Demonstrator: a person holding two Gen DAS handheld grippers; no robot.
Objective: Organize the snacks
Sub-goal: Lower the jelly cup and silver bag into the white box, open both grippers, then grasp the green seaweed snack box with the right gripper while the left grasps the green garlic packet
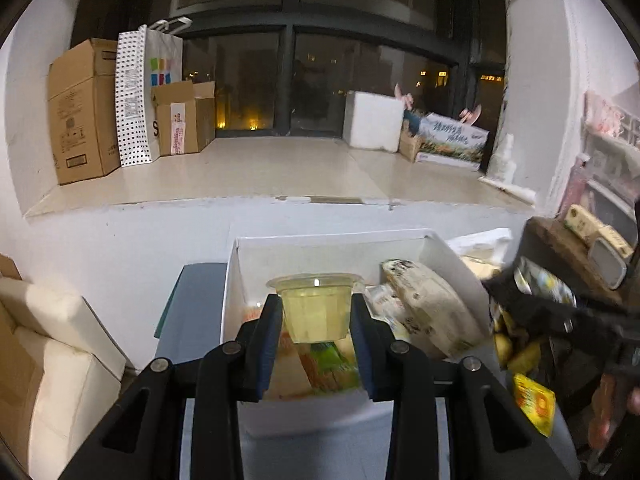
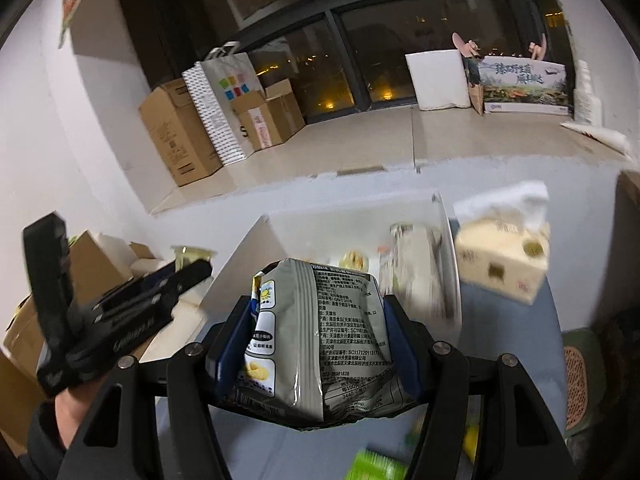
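White box [image 1: 448, 256]: open-topped, on the blue desk [image 1: 192, 304] against the wall, already holding wrapped snacks; both held items hang over or just before it.
Chip bag [image 2: 320, 332]: grey foil, upright, clenched at its sides by the right gripper [image 2: 320, 336], in front of the box's near wall.
Jelly cup [image 1: 316, 308]: clear, sealed, yellowish, pinched by the left gripper [image 1: 316, 316] below its rim, above the box's left half.
Risk, bag: the air-filled foil could, I judge, slide or buckle between the pads and fall short onto the desk.
Risk, cup: the walls taper and look slick; a tilt may let it slip down through the fingers [image 1: 268, 344] and land on the packets beneath.
Risk, crowding: both grippers near one box; they could knock together.
Left wrist view only: packets under the cup, yellow sachets [image 1: 534, 404] on the desk at right.
Right wrist view only: tissue box [image 2: 504, 256] just right of the white box, a green packet [image 2: 372, 466] on the desk.
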